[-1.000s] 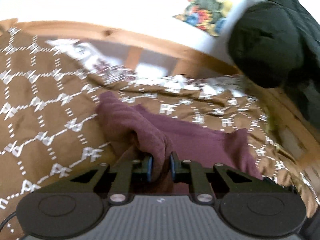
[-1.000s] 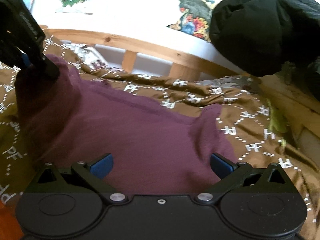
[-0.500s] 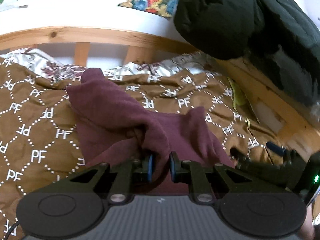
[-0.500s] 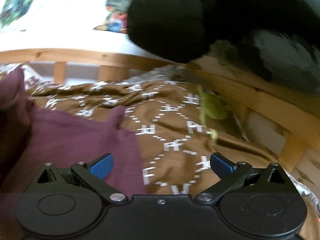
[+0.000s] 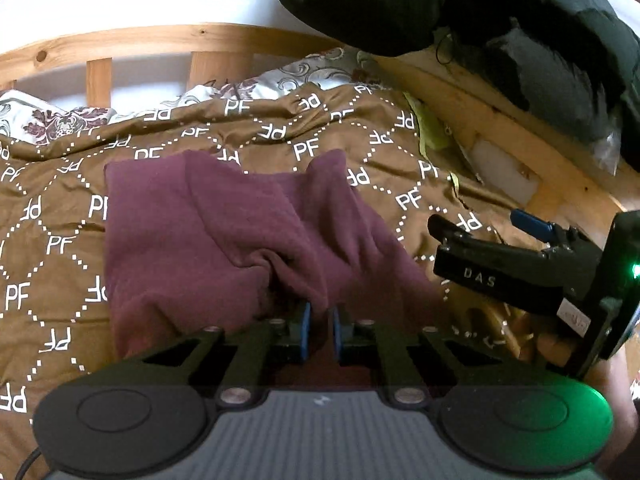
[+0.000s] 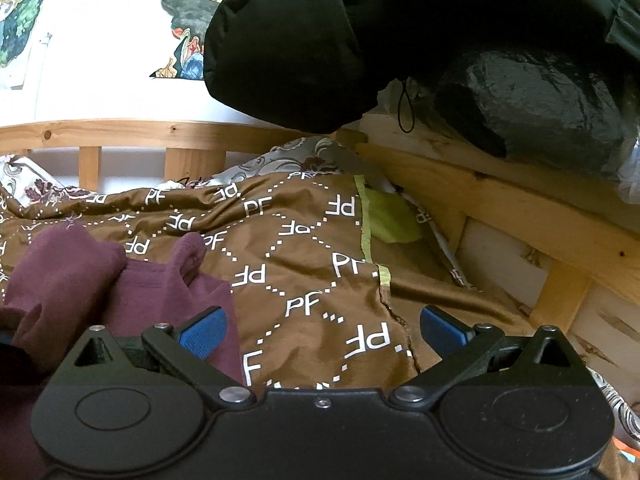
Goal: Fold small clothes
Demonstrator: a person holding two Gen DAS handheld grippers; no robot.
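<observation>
Maroon garment [image 5: 208, 232] lies on the bed, on a brown quilt [image 5: 60, 216] printed with white "PF" marks; one layer is doubled over the rest, fold edge toward the headboard [image 5: 160, 40]. The near bunched edge rises into the left gripper [image 5: 319, 330], whose jaws have just been closing and now pinch that fabric between the blue pads. Right gripper [image 6: 322, 330]: released, jaws wide apart, nothing between them, hovering over bare quilt just beside the garment's right edge; its left pad [image 6: 202, 330] overlaps the cloth in view, contact not determinable. Black jacket [image 6: 320, 40] hangs over the bed's wooden side rail [image 6: 500, 208]. Lime cloth [image 6: 390, 220] sits at the quilt's right edge.
</observation>
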